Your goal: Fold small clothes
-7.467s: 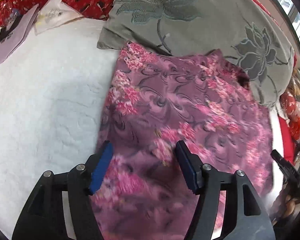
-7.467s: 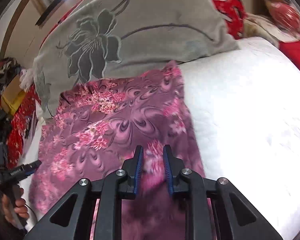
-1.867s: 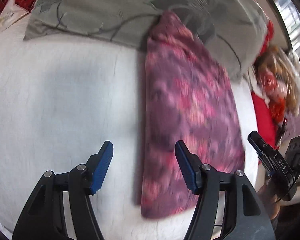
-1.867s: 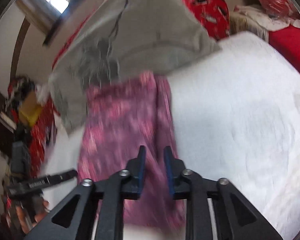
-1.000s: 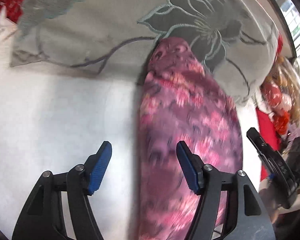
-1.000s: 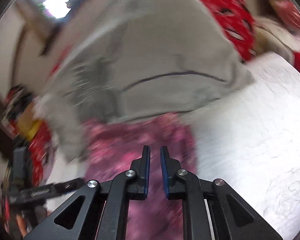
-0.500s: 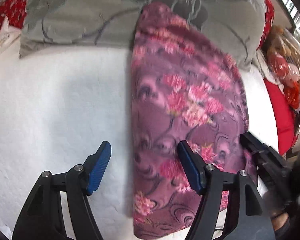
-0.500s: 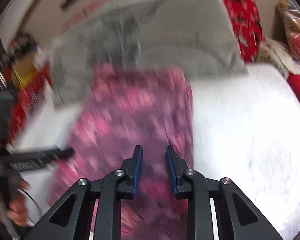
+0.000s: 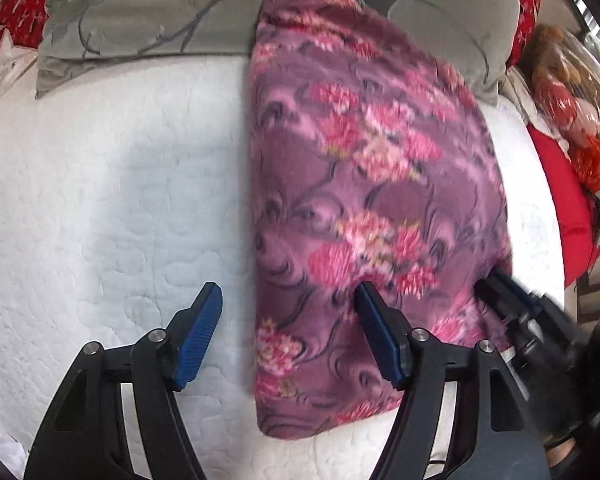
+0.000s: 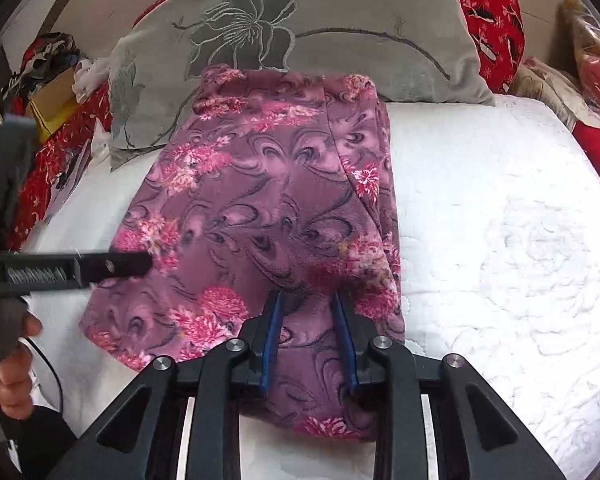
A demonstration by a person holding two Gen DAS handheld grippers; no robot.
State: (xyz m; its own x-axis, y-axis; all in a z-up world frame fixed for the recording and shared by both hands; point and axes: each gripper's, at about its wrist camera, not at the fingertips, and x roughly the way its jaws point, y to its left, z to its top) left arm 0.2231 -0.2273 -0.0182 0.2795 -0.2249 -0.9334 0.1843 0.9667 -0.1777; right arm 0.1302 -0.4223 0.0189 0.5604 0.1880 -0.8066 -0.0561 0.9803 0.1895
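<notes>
A purple fleece garment with pink flowers (image 9: 360, 208) lies folded lengthwise on the white quilted bed (image 9: 100, 200), its far end resting on the grey pillow. It also shows in the right wrist view (image 10: 260, 208). My left gripper (image 9: 288, 304) is open wide over the garment's left edge near its close end, holding nothing. My right gripper (image 10: 306, 300) is partly open, its blue pads standing over the garment's near right part with nothing pinched. The right gripper shows at the garment's right edge in the left wrist view (image 9: 500, 288). The left gripper shows from the side in the right wrist view (image 10: 112, 266).
A grey pillow with embroidered flowers (image 10: 340, 20) lies across the head of the bed. Red patterned bedding (image 10: 492, 8) and bagged items (image 9: 572, 92) lie at the sides. Papers and a box (image 10: 56, 96) sit to the left.
The garment went from spread wide to folded in half lengthwise. My right gripper, shut a second ago, has opened. Both grippers have settled near the garment's close end.
</notes>
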